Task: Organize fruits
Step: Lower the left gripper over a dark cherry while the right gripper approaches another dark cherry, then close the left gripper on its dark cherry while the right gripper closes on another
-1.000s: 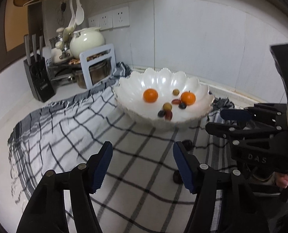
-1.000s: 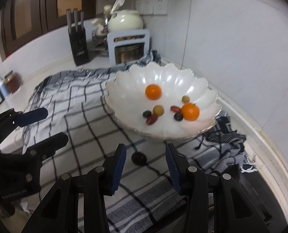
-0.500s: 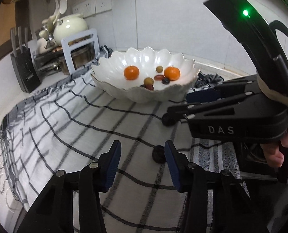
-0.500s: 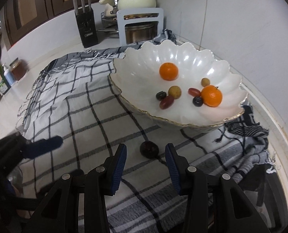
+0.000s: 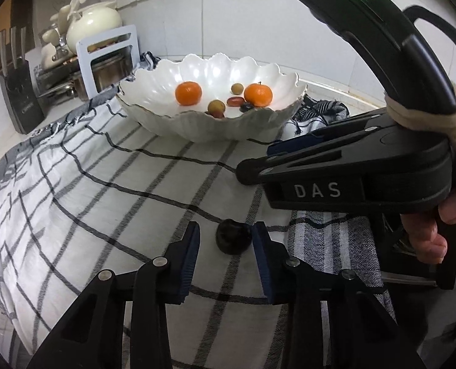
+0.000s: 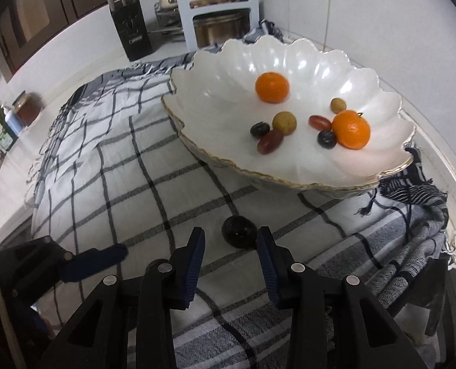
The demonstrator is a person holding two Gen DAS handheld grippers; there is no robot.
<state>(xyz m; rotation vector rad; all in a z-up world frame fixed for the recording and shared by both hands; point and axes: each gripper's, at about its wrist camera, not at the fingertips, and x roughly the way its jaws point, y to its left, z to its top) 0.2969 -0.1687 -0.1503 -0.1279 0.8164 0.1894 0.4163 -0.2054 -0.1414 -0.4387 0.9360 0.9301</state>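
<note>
A dark round fruit (image 5: 233, 236) lies on the checked cloth, also in the right wrist view (image 6: 239, 232). My left gripper (image 5: 226, 240) is open with its blue pads on either side of it; the right pad is at its edge. My right gripper (image 6: 230, 244) is open, low over the cloth, with a dark fruit just ahead between its tips. The white scalloped bowl (image 5: 197, 123) holds two oranges (image 5: 188, 93) (image 5: 258, 94) and several small fruits. The bowl also shows in the right wrist view (image 6: 215, 92). The right gripper's body (image 5: 351, 181) fills the right of the left view.
A black-and-white checked cloth (image 5: 89, 203) covers the counter. A knife block (image 5: 17, 98), a pot rack with a white teapot (image 5: 92, 24) and a tiled wall stand behind. Bottles and a jar (image 6: 9, 117) stand at the far left.
My left gripper has moved forward and down, so the dark fruit now sits between its pads. My right gripper has come lower and closer to the fruit and bowl.
</note>
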